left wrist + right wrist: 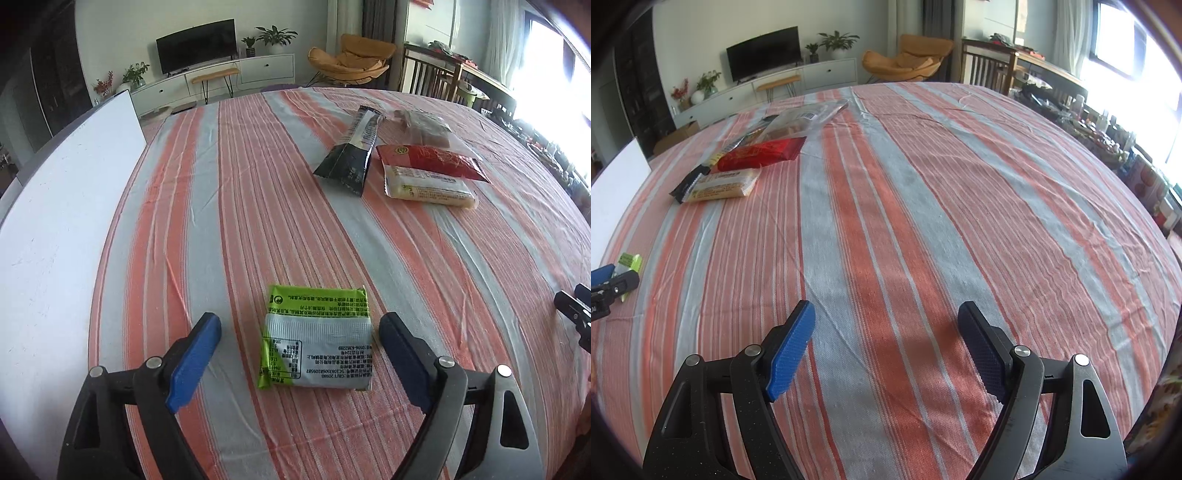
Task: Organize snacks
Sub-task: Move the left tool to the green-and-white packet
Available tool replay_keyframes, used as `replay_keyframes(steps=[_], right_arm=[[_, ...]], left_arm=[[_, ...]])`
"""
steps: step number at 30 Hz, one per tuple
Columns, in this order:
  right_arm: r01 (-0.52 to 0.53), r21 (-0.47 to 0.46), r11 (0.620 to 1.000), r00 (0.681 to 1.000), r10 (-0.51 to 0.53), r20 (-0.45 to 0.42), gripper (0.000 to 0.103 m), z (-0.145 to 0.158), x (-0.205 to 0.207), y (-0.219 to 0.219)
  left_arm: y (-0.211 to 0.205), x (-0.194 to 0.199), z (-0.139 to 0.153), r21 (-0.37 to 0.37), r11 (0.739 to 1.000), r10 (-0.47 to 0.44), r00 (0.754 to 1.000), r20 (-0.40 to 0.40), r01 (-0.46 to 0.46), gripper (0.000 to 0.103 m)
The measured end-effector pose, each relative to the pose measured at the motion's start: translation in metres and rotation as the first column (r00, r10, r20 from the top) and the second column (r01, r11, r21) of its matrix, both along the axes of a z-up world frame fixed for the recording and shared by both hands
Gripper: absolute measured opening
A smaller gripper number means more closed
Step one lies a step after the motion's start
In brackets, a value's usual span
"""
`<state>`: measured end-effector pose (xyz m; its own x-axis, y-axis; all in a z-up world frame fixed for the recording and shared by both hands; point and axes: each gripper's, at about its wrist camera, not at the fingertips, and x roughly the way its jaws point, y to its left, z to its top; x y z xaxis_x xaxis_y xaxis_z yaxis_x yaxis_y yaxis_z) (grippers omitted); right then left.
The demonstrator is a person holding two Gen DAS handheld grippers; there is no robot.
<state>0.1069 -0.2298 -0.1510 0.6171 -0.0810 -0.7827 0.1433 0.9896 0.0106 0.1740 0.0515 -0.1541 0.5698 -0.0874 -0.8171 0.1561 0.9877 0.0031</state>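
A: Start close in. What is the left gripper (301,334) doing?

B: Its jaws stand apart, one blue pad on each side of the green and silver snack packet (317,338), which lies flat on the striped tablecloth (258,203), printed back up. The pads don't appear to touch it.

A: And the right gripper (886,347)?

B: Apart too, with nothing but bare cloth between the jaws. It hangs well to the right of the packet.

A: Which step would you call this?

B: I'd judge one packet is being dealt with alone, near the front edge. Whether it is about to be taken or has been set down, I cannot tell.

A: Farther out?

B: Four more snacks cluster together: a dark packet (349,155), a pale bar (430,186) just beside it, a red packet (432,162) overlapping the bar, and a clear bag (424,127) behind. A white board (62,206) lies along the left.

A: So the next move?

B: Probably pairing the green one with the cluster, or bringing those over; either needs a flat pinch across thin wrapper.
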Motion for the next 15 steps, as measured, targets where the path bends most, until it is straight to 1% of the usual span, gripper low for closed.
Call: replay_keyframes(steps=[2, 7, 10, 11, 13, 15], right_arm=[[-0.002, -0.001, 1.0, 1.0, 0.002, 0.0, 0.083, 0.0, 0.0, 0.0], [-0.002, 0.0, 1.0, 1.0, 0.002, 0.0, 0.083, 0.0, 0.0, 0.0], [-0.02, 0.008, 1.0, 1.0, 0.02, -0.005, 0.084, 0.0, 0.001, 0.002], [-0.039, 0.028, 0.999, 0.999, 0.039, -0.004, 0.084, 0.001, 0.003, 0.002], [-0.116, 0.107, 0.987, 0.993, 0.115, 0.013, 0.083, 0.007, 0.011, 0.006], [-0.209, 0.1, 0.973, 0.978, 0.209, 0.018, 0.082, 0.016, 0.027, 0.022]], left_arm=[[0.003, 0.003, -0.002, -0.003, 1.0, 0.016, 1.0, 0.004, -0.016, 0.096], [0.003, 0.002, -0.004, -0.004, 1.0, 0.01, 1.0, 0.015, -0.01, 0.098], [0.001, 0.005, -0.005, -0.002, 1.0, -0.001, 1.0, 0.008, 0.001, 0.103], [0.001, 0.005, -0.005, -0.002, 1.0, 0.0, 1.0, 0.007, 0.0, 0.103], [0.001, 0.005, -0.004, -0.004, 1.0, 0.0, 1.0, 0.007, 0.0, 0.103], [0.0, 0.006, -0.004, -0.005, 1.0, 0.0, 1.0, 0.007, 0.0, 0.103]])
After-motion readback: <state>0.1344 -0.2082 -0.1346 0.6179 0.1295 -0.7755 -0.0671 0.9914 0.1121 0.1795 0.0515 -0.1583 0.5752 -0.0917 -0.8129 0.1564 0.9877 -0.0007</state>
